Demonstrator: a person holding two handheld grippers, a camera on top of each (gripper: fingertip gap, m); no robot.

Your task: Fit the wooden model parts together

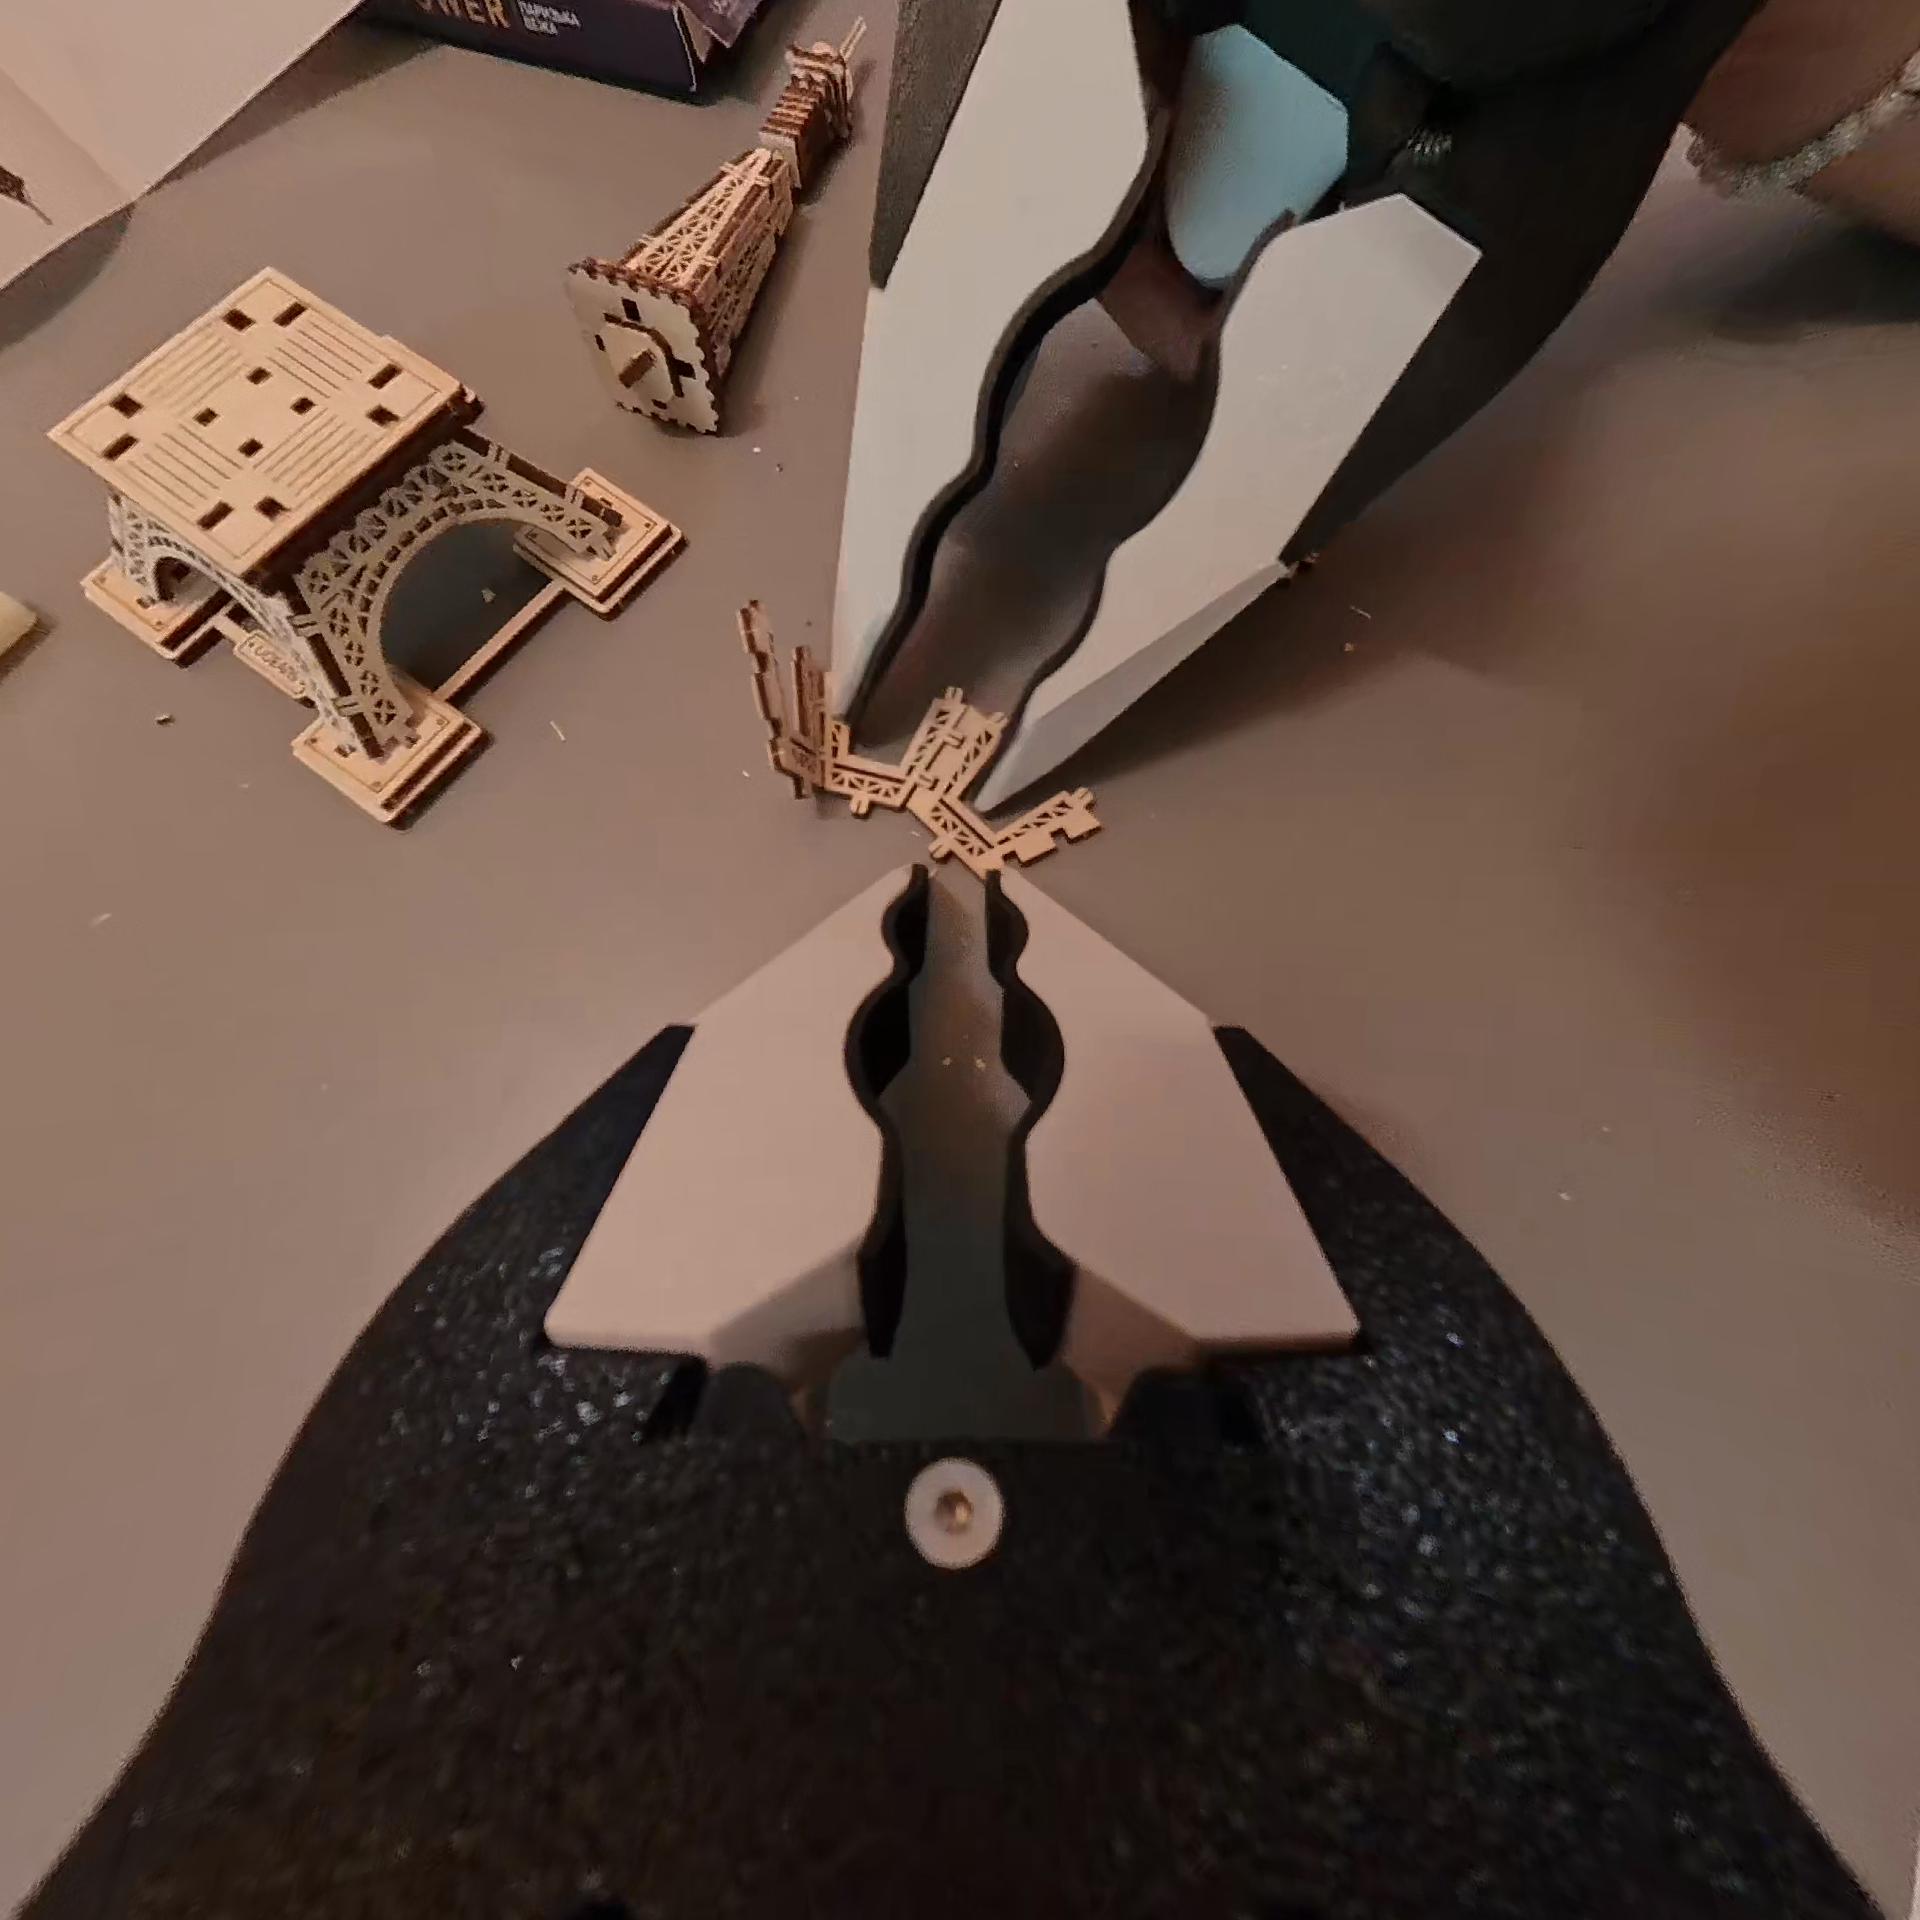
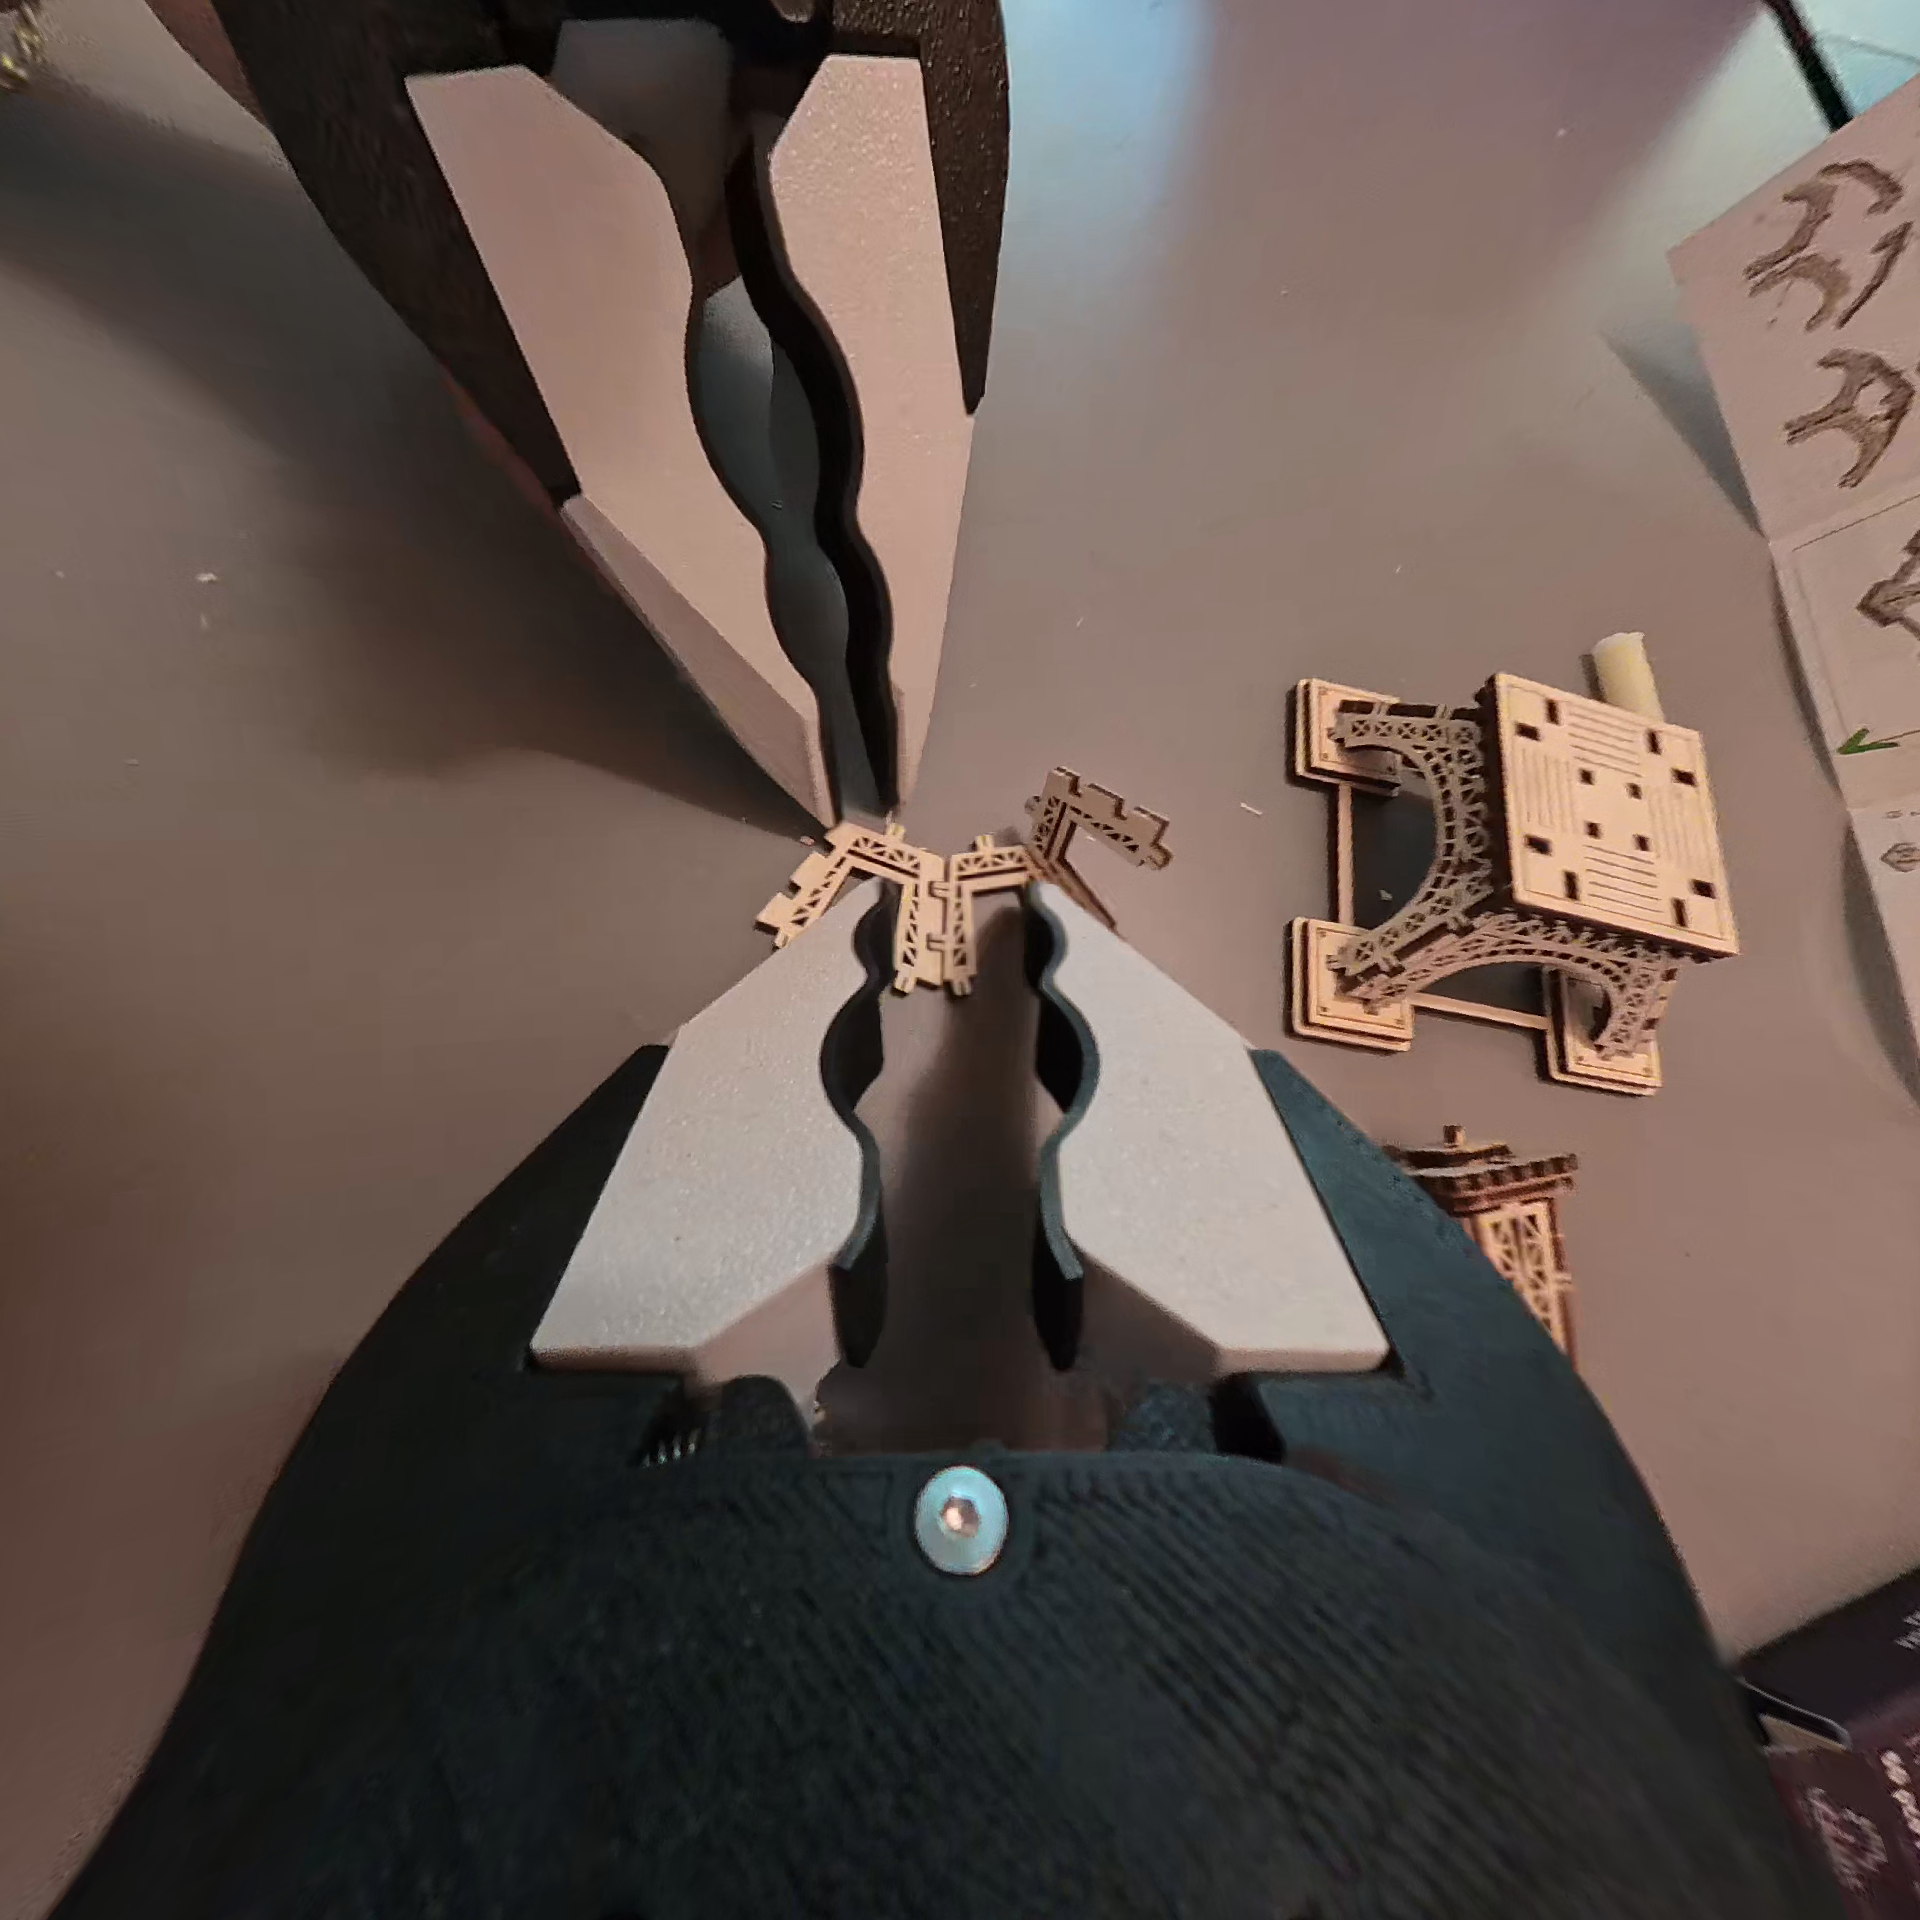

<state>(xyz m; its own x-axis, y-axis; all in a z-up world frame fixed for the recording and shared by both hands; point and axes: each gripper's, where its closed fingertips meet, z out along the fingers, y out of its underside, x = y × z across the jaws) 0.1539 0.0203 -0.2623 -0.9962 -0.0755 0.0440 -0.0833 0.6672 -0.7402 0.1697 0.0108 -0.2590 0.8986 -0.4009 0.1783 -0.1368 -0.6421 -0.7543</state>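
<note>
A chain of small wooden lattice parts [image 1: 914, 779] lies flat on the grey table, with one end standing up at the left. It also shows in the right wrist view [image 2: 935, 894]. My right gripper [image 2: 951, 904] is open, with its fingertips on either side of the middle lattice parts; it comes in from the top of the left wrist view [image 1: 920, 758]. My left gripper [image 1: 951, 875] is only slightly open and holds nothing. Its tips are at the near edge of the lattice chain, opposite the right gripper [image 2: 862, 816].
The arched wooden tower base [image 1: 312, 520] [image 2: 1507, 862] stands to one side. The tower's upper section [image 1: 717, 249] [image 2: 1496, 1226] lies on its side near it. A printed instruction sheet [image 2: 1829, 416], a dark box [image 1: 582, 31] and a pale wax stick [image 2: 1626, 670] lie beyond them. The tips of both grippers are at nearly the same place.
</note>
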